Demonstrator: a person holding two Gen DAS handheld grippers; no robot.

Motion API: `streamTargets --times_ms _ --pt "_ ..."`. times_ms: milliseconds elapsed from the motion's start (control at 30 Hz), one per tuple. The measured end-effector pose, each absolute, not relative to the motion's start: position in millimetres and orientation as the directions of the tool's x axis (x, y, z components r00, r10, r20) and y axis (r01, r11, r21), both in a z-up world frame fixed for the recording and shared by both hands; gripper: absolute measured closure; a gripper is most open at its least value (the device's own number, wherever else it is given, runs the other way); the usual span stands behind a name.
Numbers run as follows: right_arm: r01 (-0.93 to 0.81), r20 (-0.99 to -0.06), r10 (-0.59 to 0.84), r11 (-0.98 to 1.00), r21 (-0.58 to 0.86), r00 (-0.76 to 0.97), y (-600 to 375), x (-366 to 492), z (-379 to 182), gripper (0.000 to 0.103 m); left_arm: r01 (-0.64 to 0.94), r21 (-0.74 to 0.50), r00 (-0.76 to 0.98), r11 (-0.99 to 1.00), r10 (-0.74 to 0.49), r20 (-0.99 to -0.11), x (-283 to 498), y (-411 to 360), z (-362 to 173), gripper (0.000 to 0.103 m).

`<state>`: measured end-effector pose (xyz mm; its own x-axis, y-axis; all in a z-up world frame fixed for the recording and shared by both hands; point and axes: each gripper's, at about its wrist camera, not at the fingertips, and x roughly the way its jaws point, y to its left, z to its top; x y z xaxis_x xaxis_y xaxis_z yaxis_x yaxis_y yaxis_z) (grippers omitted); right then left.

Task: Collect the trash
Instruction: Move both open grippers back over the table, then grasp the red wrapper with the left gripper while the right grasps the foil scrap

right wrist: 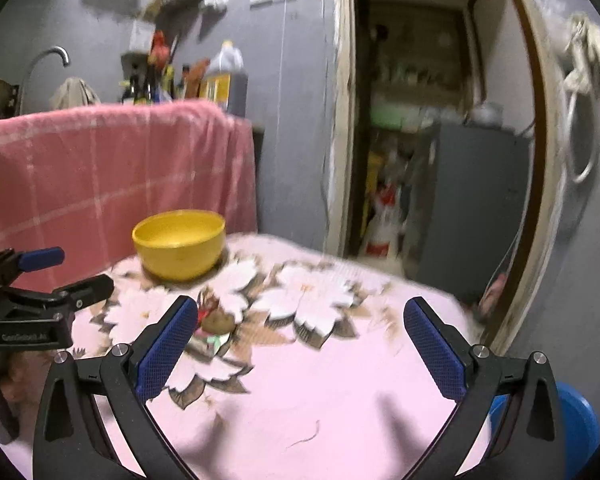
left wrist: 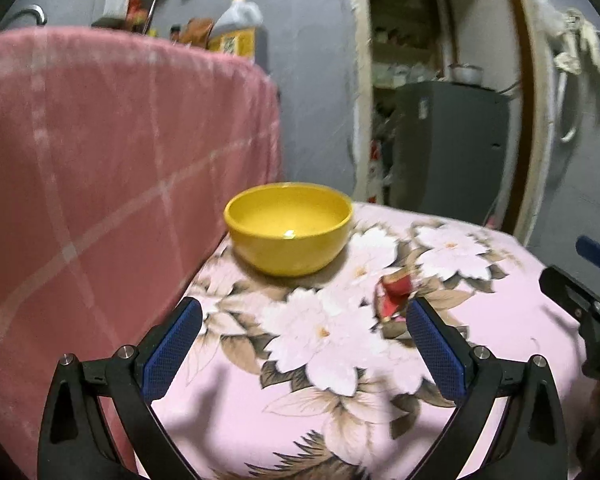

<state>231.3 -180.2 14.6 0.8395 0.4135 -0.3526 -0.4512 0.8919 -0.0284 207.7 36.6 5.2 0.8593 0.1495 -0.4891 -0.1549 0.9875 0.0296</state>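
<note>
A yellow bowl stands empty at the far left corner of a table with a pink flowered cloth; it also shows in the right wrist view. A small red crumpled wrapper lies on the cloth in front of the bowl, just beyond my left gripper's right fingertip. In the right wrist view the trash, a brown lump with red and green bits, lies beside the left fingertip. My left gripper is open and empty above the cloth. My right gripper is open and empty.
A pink checked cloth hangs over a raised surface left of the table. A doorway with a grey fridge lies behind. A blue round object sits low at the right. The other gripper shows at the left edge.
</note>
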Motion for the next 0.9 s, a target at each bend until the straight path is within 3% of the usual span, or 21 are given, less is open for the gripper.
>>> streamTargets --times_ms 300,400,600,700,767,900 --pt "-0.533 -0.57 0.457 0.845 0.039 0.683 -148.0 260.1 -6.5 0.0 -0.227 0.002 0.78 0.974 0.183 -0.598 235.3 66.1 -1.6 0.003" --pt "-0.577 -0.629 0.469 0.816 0.04 0.62 -130.8 268.3 -13.3 0.005 -0.239 -0.046 0.756 0.97 0.156 -0.635 238.6 78.7 -5.9 0.004" --pt "-0.62 -0.736 0.487 0.776 0.117 0.471 -97.2 297.6 -28.2 0.029 -0.246 -0.1 0.737 0.964 0.119 -0.665 239.6 90.1 -9.4 0.004" --pt "-0.63 -0.761 0.488 0.764 0.136 0.427 -85.6 303.1 -33.3 0.045 -0.234 -0.112 0.737 0.966 0.101 -0.668 236.8 91.8 -7.1 0.004" --pt "-0.64 -0.775 0.477 0.758 0.125 0.414 -81.3 301.3 -36.6 0.063 -0.222 -0.117 0.737 0.968 0.088 -0.671 235.7 92.2 -6.7 0.004" --pt "-0.658 -0.774 0.491 0.742 0.132 0.399 -87.2 296.1 -38.5 0.067 -0.198 -0.116 0.731 0.973 0.068 -0.679 236.1 89.7 -6.2 0.005"
